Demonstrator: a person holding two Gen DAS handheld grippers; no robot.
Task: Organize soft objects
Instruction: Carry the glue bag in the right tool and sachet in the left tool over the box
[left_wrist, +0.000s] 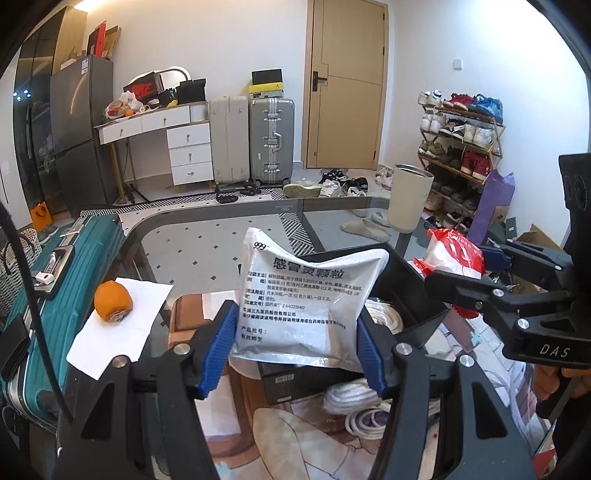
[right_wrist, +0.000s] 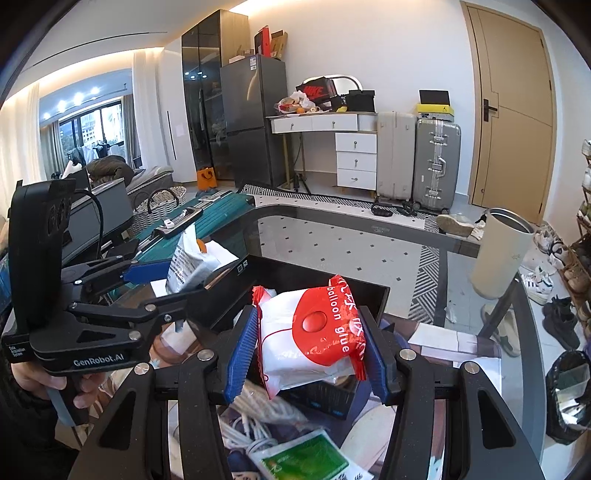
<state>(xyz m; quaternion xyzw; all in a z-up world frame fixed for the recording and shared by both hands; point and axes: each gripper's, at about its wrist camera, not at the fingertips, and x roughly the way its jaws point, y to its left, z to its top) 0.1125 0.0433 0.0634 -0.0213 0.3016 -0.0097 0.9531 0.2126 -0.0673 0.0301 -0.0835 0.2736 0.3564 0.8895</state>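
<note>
Left gripper (left_wrist: 297, 332) fingers clamp a silver sachet (left_wrist: 303, 291); right gripper (right_wrist: 312, 350) fingers pinch a red-and-white packet (right_wrist: 314, 332), both held above a black box (right_wrist: 295, 280) on the glass bench (right_wrist: 351, 236). Beyond, a cup (right_wrist: 502, 254). Either slick pouch could slip and miss the box if the squeeze eases early.
</note>
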